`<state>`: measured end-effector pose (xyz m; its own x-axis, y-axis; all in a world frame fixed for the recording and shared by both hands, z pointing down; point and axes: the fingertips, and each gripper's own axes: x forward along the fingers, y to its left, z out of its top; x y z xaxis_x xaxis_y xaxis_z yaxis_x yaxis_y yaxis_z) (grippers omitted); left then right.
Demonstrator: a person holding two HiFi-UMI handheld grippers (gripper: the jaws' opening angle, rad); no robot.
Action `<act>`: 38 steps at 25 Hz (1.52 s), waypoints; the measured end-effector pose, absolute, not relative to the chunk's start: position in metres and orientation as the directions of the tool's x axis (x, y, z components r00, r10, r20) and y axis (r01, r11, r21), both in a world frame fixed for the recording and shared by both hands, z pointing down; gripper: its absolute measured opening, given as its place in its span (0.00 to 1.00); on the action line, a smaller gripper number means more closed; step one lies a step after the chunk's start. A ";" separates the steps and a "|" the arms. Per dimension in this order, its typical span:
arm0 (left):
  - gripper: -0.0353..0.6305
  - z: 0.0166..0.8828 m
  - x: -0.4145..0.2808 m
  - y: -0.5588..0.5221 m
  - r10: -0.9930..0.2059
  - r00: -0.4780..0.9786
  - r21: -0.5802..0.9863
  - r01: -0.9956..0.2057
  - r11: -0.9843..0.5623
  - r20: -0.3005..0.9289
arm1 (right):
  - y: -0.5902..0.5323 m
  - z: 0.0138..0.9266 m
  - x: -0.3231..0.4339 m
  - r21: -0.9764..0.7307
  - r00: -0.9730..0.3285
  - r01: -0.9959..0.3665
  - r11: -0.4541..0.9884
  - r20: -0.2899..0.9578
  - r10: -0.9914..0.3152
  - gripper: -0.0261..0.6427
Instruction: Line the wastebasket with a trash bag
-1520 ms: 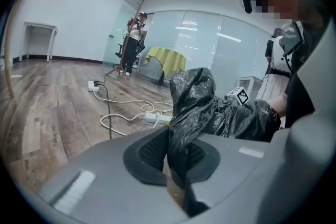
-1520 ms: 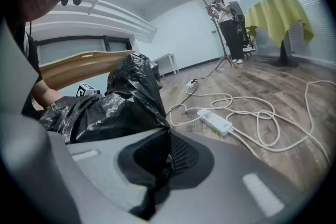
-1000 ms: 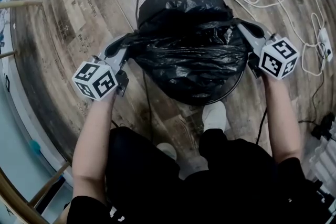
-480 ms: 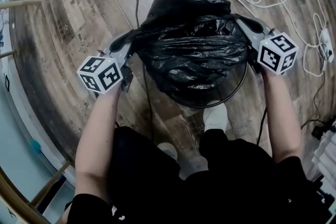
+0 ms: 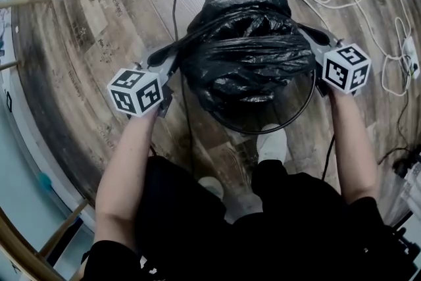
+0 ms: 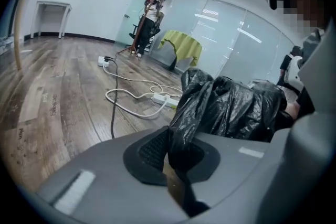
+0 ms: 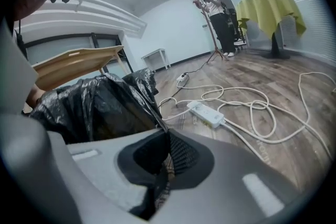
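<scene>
Black trash bag, clamped by left gripper and right gripper, has sunk lower over the wastebasket

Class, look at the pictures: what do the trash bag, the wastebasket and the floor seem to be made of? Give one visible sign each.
Trash bag: thin black plastic film, glossy; it crinkles and catches highlights.
Wastebasket: only a thin dark rim shows, perhaps metal; uncertain.
Floor: wood-look planks, matt, with grain and seams; wood or laminate, unclear.
</scene>
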<state>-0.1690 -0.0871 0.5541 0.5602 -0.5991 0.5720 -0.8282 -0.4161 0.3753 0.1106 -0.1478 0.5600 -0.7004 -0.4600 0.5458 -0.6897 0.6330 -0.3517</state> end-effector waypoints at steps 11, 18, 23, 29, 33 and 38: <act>0.06 0.550 -0.143 -0.032 -0.415 0.740 0.392 -0.647 -0.654 0.530 | -0.094 0.566 0.120 -0.397 -0.750 -0.636 0.662 0.523 -0.406 0.04; 0.28 0.531 -0.172 -0.037 -0.485 0.745 0.365 -0.655 -0.662 0.457 | -0.097 0.532 0.140 -0.403 -0.743 -0.662 0.632 0.466 -0.481 0.20; 0.31 0.496 -0.192 -0.040 -0.533 0.742 0.353 -0.665 -0.658 0.405 | -0.107 0.496 0.170 -0.449 -0.713 -0.699 0.557 0.379 -0.590 0.24; 0.32 0.459 -0.180 -0.034 -0.528 0.776 0.312 -0.625 -0.715 0.346 | -0.102 0.425 0.133 -0.405 -0.803 -0.594 0.695 0.254 -0.539 0.24; 0.32 0.458 -0.159 -0.024 -0.469 0.798 0.253 -0.576 -0.777 0.378 | -0.097 0.395 0.079 -0.308 -0.883 -0.459 0.833 0.258 -0.392 0.24; 0.34 0.427 -0.131 -0.023 -0.428 0.841 0.197 -0.505 -0.840 0.332 | -0.086 0.410 0.032 -0.163 -0.877 -0.325 0.932 0.421 -0.232 0.28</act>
<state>-0.1310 -0.0227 0.4270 0.8408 -0.4278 0.3317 -0.5053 -0.8401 0.1972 0.0324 -0.0860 0.4105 -0.8766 -0.2323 0.4214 -0.3250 0.9316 -0.1627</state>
